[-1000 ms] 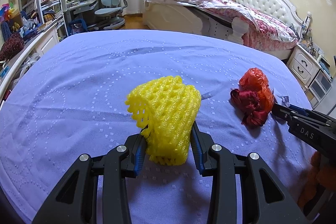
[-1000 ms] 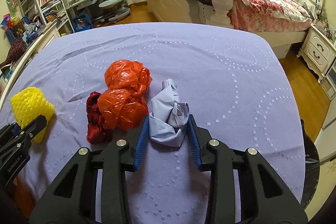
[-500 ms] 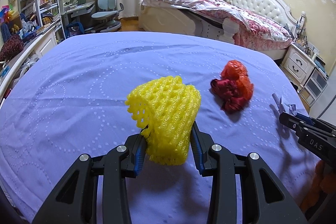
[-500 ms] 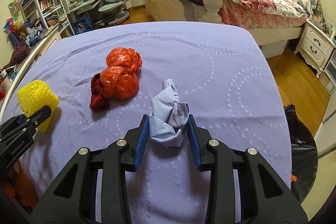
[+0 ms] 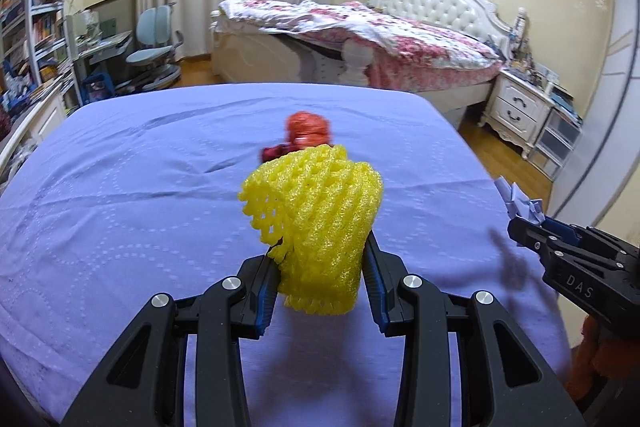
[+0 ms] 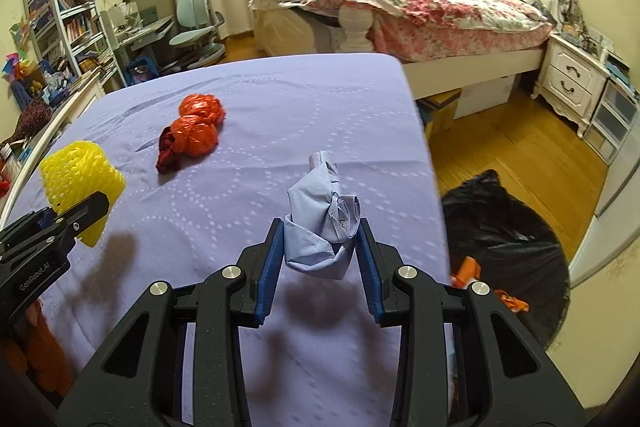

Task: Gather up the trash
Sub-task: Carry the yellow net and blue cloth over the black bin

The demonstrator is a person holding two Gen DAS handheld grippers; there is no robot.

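Observation:
My left gripper (image 5: 320,281) is shut on a yellow foam net sleeve (image 5: 316,223), held above the purple-covered table (image 5: 120,211). In the right wrist view the same sleeve (image 6: 78,179) shows at the far left, in the left gripper (image 6: 80,215). My right gripper (image 6: 320,259) is shut on a crumpled pale blue paper wad (image 6: 320,223), lifted near the table's right edge. That wad (image 5: 520,201) peeks out of the right gripper (image 5: 524,231) at the right of the left wrist view. An orange and dark red plastic bag bundle (image 6: 192,135) lies on the cloth, partly hidden behind the sleeve in the left wrist view (image 5: 308,131).
A black trash bag (image 6: 504,247) stands open on the wooden floor right of the table, with orange scraps inside. Beyond are a bed (image 6: 400,3), a nightstand (image 6: 572,83), a desk chair (image 6: 196,27) and bookshelves (image 6: 52,7). An orange-gloved hand (image 6: 36,351) is at lower left.
Both grippers have swung right with their loads. The orange bundle has slid leftwards in both views, and the black trash bag has come into the right wrist view.

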